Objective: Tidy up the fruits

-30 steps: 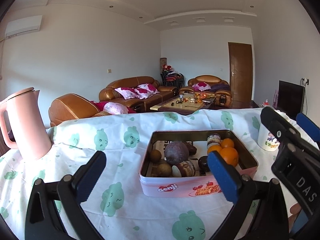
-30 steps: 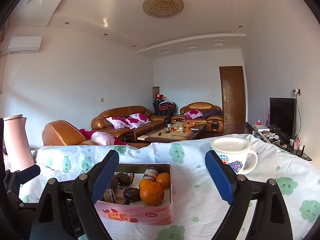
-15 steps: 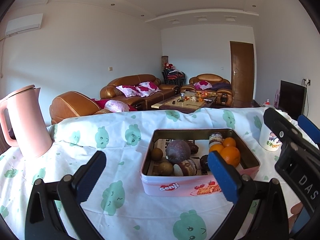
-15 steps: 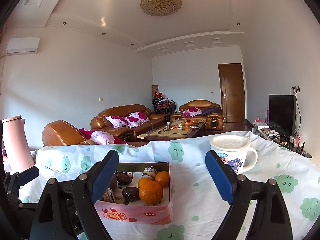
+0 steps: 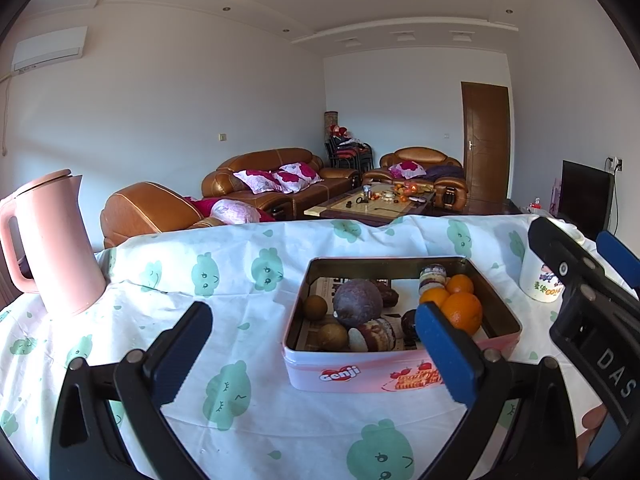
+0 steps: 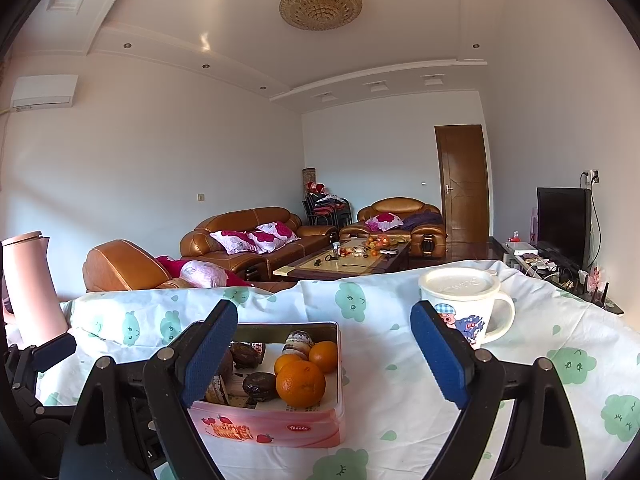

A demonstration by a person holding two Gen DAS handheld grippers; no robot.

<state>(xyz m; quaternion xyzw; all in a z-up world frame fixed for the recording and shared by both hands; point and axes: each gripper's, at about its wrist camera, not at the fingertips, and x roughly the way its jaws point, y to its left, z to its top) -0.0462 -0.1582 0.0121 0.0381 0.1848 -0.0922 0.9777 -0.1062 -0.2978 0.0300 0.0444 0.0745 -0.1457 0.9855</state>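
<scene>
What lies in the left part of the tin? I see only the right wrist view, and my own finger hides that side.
Observer: The left wrist view shows a large dark purple fruit there, inside the tin.
Operator: Is anything beside it?
Observer: Yes, two small brown fruits lie to its left, by the tin's left wall.
Operator: Does the left gripper hold something?
Observer: No. The left gripper is wide open and grips nothing.
</scene>
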